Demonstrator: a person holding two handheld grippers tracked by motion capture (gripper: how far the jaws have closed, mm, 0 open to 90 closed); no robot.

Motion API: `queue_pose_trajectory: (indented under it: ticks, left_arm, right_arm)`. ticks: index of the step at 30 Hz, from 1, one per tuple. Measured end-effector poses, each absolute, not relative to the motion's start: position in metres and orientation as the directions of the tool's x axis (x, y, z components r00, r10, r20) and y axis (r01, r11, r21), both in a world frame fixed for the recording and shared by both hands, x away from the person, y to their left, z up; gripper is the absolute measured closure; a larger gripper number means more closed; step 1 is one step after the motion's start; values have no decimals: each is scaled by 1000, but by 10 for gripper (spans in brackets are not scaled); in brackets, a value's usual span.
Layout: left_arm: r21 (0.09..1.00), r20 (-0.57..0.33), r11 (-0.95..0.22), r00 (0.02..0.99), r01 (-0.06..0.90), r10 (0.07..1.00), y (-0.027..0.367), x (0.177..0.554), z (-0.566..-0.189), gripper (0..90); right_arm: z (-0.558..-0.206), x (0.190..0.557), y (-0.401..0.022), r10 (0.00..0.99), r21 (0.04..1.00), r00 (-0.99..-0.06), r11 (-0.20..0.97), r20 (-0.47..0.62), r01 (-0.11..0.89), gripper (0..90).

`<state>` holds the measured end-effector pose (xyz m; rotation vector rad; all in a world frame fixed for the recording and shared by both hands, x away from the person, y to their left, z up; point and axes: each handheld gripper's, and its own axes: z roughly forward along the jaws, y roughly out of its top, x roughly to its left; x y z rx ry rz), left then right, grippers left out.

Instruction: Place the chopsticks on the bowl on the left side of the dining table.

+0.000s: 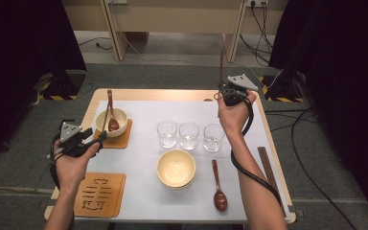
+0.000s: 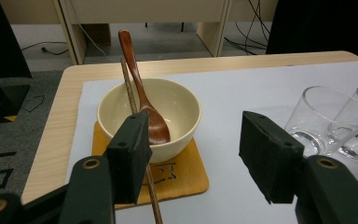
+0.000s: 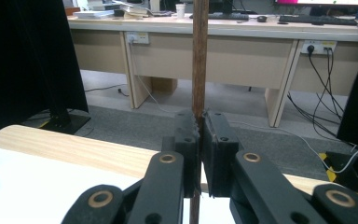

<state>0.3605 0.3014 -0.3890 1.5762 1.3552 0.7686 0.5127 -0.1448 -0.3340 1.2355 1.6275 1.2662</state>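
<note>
The right tongs (image 1: 222, 91) clamp a single brown chopstick (image 1: 221, 64) between their closed pads, above the far right edge of the tabletop (image 1: 172, 94). In the right gripper view that chopstick (image 3: 199, 56) stands upright, its long axis running straight up and down, one end rising above the jaws and the other showing below them.

The left tongs (image 1: 100, 139) stand open and hold nothing, hovering just beside the near edge of a cream bowl (image 1: 120, 116) at the left of the tabletop. This bowl sits on a wooden coaster (image 1: 124, 139) and carries a brown spoon (image 1: 111, 112) whose handle points away toward the far edge. In the left gripper view a second chopstick (image 2: 129, 88) leans on the bowl's rim (image 2: 186, 100) beside the spoon (image 2: 144, 100), its long axis slanting from far to near, and it passes just beside the left pad (image 2: 130, 154); whether the two touch cannot be told.

Counted on the white sheet (image 1: 143, 191): two cream bowls, the second (image 1: 176, 167) at the centre front; two brown spoons, the second (image 1: 218, 187) lying flat right of that bowl with its handle pointing away; three clear glasses (image 1: 189, 135) in a row; two wooden coasters, the second (image 1: 100, 194) bare at the near left. A dark strip (image 1: 267, 165) lies along the right edge.
</note>
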Motion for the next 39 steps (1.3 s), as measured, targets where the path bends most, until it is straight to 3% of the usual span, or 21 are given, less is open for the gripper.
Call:
queue_pose_trajectory:
  ticks: [39]
  left_arm:
    - [933, -56, -47, 273, 357, 960, 286, 382, -375, 421]
  right_arm:
    - [-330, 519, -112, 942, 968, -334, 63, 23, 244, 854]
